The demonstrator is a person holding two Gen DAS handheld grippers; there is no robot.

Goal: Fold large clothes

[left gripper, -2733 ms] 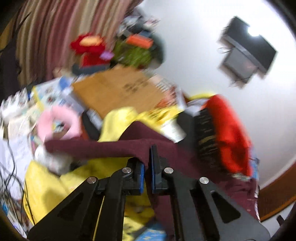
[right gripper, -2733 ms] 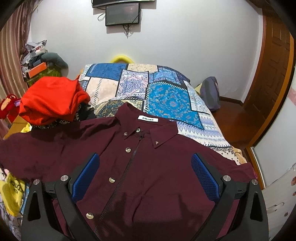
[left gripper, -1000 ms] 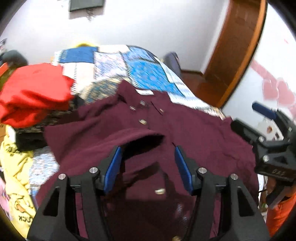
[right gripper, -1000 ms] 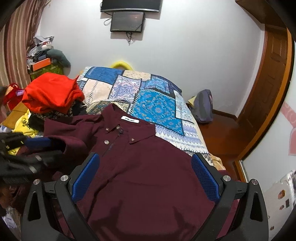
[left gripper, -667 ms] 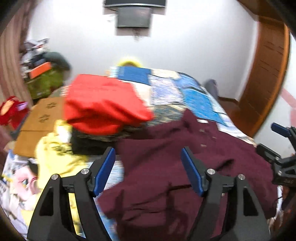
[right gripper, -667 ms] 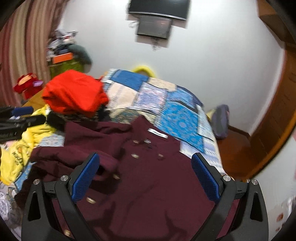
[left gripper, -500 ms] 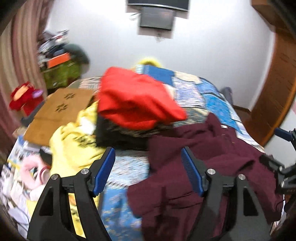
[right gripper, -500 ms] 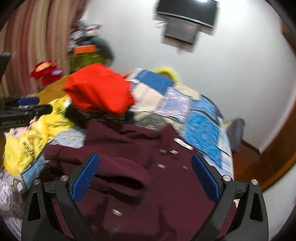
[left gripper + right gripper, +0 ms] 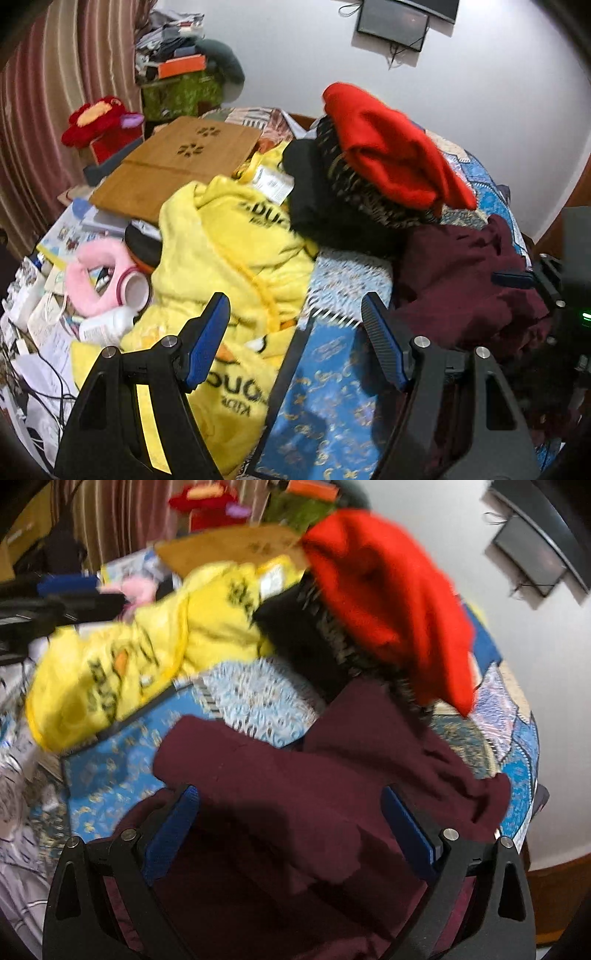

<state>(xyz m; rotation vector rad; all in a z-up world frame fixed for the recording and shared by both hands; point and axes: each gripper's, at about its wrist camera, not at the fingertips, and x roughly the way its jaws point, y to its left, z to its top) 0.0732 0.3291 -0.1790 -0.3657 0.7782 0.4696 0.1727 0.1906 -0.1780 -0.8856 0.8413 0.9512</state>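
Both tongs (image 9: pixel 295 317) (image 9: pixel 291 808) gape wide over cluttered patchwork bed (image 9: pixel 332 398) beside maroon shirt (image 9: pixel 314 794).

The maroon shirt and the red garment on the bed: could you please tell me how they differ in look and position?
The maroon shirt is dark wine-coloured, while the red garment is bright red. The maroon shirt lies loose and rumpled low on the patchwork bedspread, whereas the red garment sits bundled on top of a pile of dark clothes. The maroon shirt lies under the open right gripper; the red garment lies farther off. Both are plain-coloured.
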